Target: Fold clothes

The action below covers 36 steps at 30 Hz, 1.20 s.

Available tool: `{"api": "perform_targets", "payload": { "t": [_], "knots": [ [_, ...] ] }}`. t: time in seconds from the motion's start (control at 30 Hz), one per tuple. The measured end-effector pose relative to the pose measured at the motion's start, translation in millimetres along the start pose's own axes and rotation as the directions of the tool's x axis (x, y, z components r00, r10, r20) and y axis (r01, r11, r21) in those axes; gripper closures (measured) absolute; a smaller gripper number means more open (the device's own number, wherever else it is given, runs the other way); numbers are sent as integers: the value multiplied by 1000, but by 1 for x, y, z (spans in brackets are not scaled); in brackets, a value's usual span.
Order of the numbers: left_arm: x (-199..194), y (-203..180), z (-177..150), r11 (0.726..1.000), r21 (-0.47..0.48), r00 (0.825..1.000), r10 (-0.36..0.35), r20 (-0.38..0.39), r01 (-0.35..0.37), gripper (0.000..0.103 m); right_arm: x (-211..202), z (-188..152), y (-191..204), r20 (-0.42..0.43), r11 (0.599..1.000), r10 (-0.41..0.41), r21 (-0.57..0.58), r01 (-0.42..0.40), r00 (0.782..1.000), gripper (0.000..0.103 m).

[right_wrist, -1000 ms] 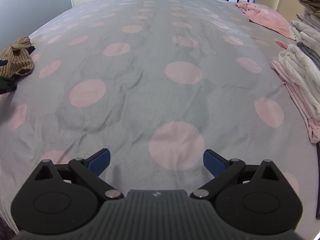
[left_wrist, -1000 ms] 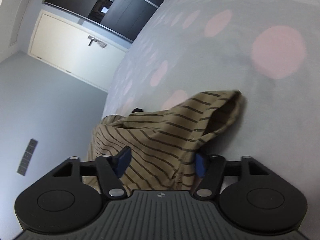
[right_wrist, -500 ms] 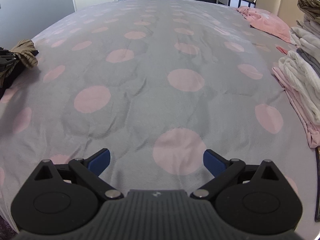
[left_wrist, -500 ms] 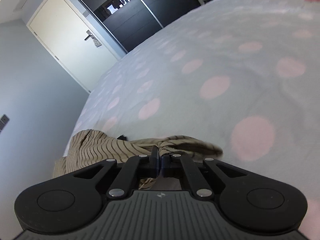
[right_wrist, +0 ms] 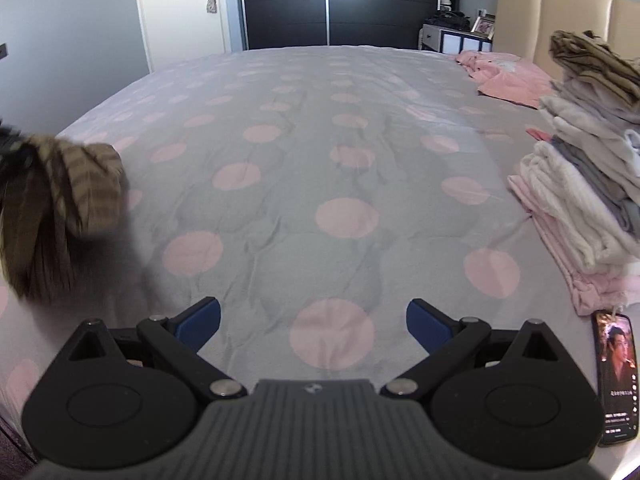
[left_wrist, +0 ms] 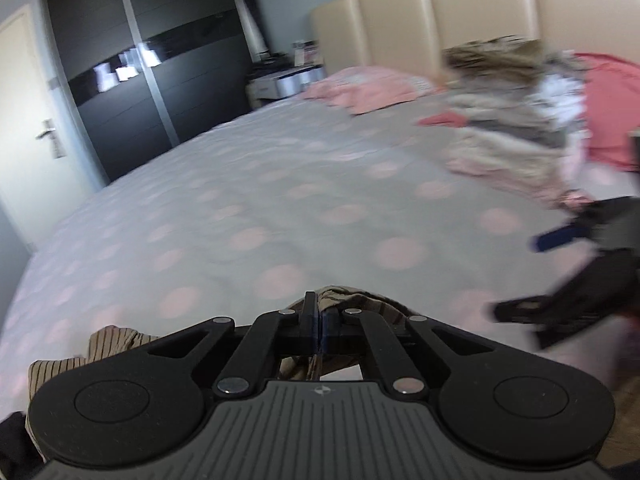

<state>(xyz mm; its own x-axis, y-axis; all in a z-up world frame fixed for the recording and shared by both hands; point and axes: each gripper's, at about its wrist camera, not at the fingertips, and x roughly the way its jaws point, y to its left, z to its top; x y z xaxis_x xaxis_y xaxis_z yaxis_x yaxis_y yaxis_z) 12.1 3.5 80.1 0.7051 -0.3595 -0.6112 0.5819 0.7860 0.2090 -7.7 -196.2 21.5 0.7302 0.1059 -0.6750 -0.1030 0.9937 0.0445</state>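
Left claw (left_wrist: 319,326) clenched on striped garment (left_wrist: 352,304) at bed's (left_wrist: 240,200) near left. Only right view shows phone (right_wrist: 616,376); right claw (right_wrist: 313,322) released. Garment blurred, apparently hanging.

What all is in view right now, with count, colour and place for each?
striped garment: one, tan with dark stripes, bunched and lifted at the bed's left side, pinched in the left tool
stack of folded clothes: one, white, grey, pink and tan, bed's right side
pink cloth: one, far right by the headboard
bedspread: one, grey with pink dots, across the whole bed
phone: one, black with its screen lit, near right edge of the bed
wardrobe: one, dark, far wall
door: one, white, left of the wardrobe
headboard: one, beige, padded, far right
left tool: black, shut on the striped garment
right tool: black with blue pads, open, over the bedspread
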Motion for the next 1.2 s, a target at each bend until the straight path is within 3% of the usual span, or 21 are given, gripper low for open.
{"api": "perform_targets", "payload": {
  "t": [0.1, 0.23, 0.3, 0.37, 0.5, 0.6, 0.7, 0.83, 0.9, 1.0, 1.07, 1.13, 1.2],
  "knots": [
    [-21, -38, 6, 990, 11, 990, -142, 6, 142, 103, -11, -2, -14, 17, 999, -19, 30, 19, 1000, 3],
    [-47, -67, 9, 970, 12, 970, -244, 13, 244, 103, -19, -4, -34, 21, 995, -66, 71, 64, 998, 3],
    [-60, -66, 10, 962, -35, 962, -272, 30, 272, 103, -21, -5, -38, 20, 994, -59, 90, 57, 998, 3],
    [-69, -57, 10, 963, -72, 966, -256, 48, 259, 103, -21, -7, -39, 18, 995, -50, 91, 48, 999, 3],
    [-82, -17, 6, 985, -133, 993, -105, 48, 110, 103, -20, -9, -28, 15, 999, -26, 44, 26, 1000, 3],
    [-88, 22, 1, 981, -191, 999, 43, 14, -40, 103, -17, -9, -19, 12, 1000, -8, 11, 8, 1000, 3],
    [-93, 58, -15, 959, -220, 984, 173, -42, -178, 103, -12, -9, -11, 9, 1000, -1, -23, 1, 1000, 3],
    [-92, 101, -49, 898, -276, 939, 314, -142, -343, 103, -6, -10, 5, -3, 996, 40, -84, -40, 999, 4],
    [-88, 120, -68, 868, -306, 918, 342, -202, -390, 103, -2, -10, 14, -19, 991, 59, -120, -60, 998, 4],
    [-77, 137, -92, 852, -332, 902, 313, -297, -405, 103, 5, -8, 28, -63, 980, 81, -175, -91, 995, 6],
    [-71, 137, -102, 860, -323, 898, 288, -332, -395, 103, 10, -3, 36, -97, 971, 102, -208, -121, 990, 23],
    [-70, 141, -115, 869, -308, 894, 272, -356, -387, 103, 16, 7, 44, -118, 954, 128, -257, -155, 985, 31],
    [-68, 142, -126, 878, -293, 891, 261, -371, -379, 103, 22, 18, 52, -121, 929, 148, -324, -180, 982, 33]
  ]
}}
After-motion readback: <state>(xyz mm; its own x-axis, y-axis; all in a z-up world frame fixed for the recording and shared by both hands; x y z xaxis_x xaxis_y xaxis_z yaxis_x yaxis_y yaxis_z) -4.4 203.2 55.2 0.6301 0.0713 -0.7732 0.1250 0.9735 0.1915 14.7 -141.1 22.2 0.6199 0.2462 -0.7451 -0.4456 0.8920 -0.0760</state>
